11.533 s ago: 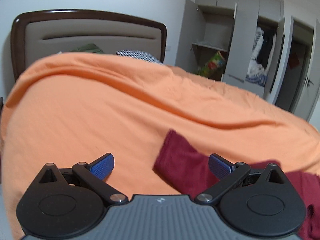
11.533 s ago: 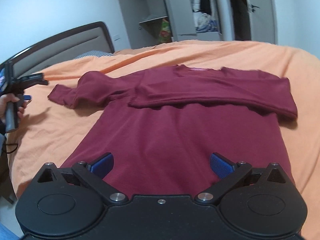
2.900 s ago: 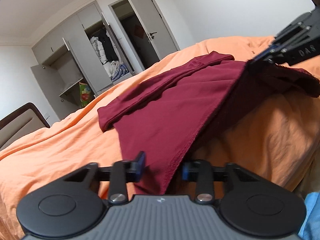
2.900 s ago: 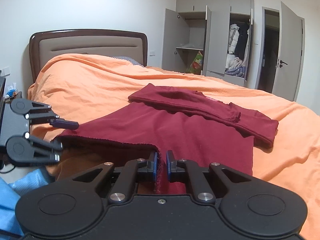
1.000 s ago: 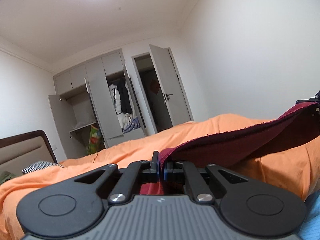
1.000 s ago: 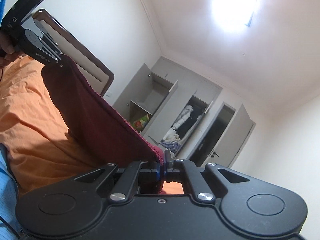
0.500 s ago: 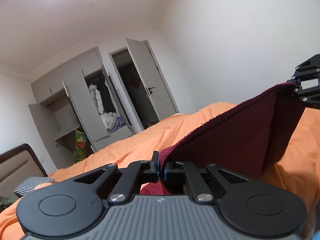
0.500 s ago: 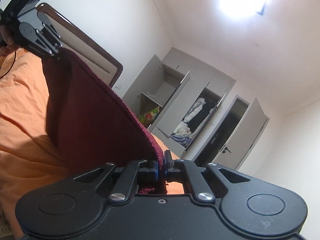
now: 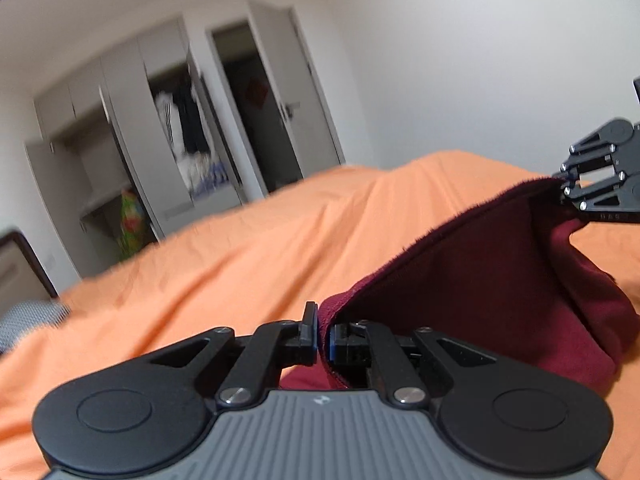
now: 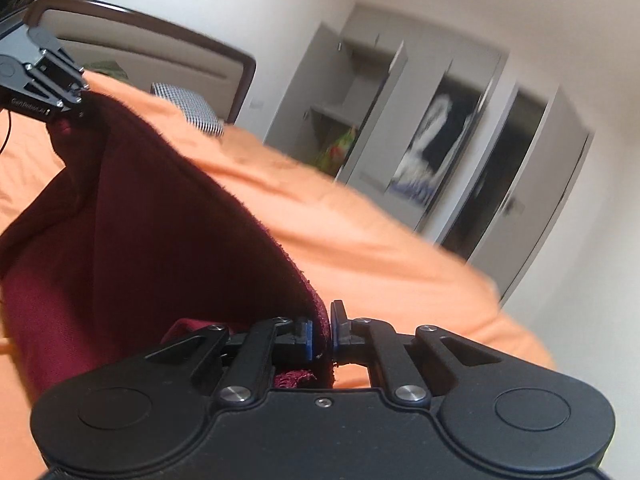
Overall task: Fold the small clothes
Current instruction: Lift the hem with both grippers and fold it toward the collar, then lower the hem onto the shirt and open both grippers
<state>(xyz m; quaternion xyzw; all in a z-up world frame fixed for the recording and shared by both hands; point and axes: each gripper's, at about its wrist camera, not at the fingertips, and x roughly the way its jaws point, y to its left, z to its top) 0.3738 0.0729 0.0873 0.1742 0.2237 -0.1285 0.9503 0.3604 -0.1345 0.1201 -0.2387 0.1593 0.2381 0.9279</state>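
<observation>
Orange bedding (image 9: 248,248) fills the lower part of both views and serves as the folding surface; behind it, on the far side of the room, a grey wardrobe (image 9: 132,152) with open doors and a dark doorway are seen, blurred; a brown-framed headboard (image 10: 160,36) and a checked pillow (image 10: 192,114) lie at the far left of the right wrist view.

Above the bedding a dark red garment (image 9: 500,280) is held up by one edge, which runs as a taut line between the two tools; the cloth below that line hangs in a slack fold and its lowest part appears to rest on the bedding. It is judged soft, light and limp; it drapes at once wherever it is not held, and the knit looks matt, so slipping from the pads is thought unlikely while the pinch is kept.

The left gripper (image 9: 323,338) is clenched on one end of the held edge; the right gripper (image 10: 330,332) is clenched on the other end; each is also seen small in the other's view, at the far end of the red edge.

The sound place to hold is judged to be exactly there, at the two ends of one edge, so that the edge is kept straight and level while it is laid down; a pinch in the middle would let both ends sag.
</observation>
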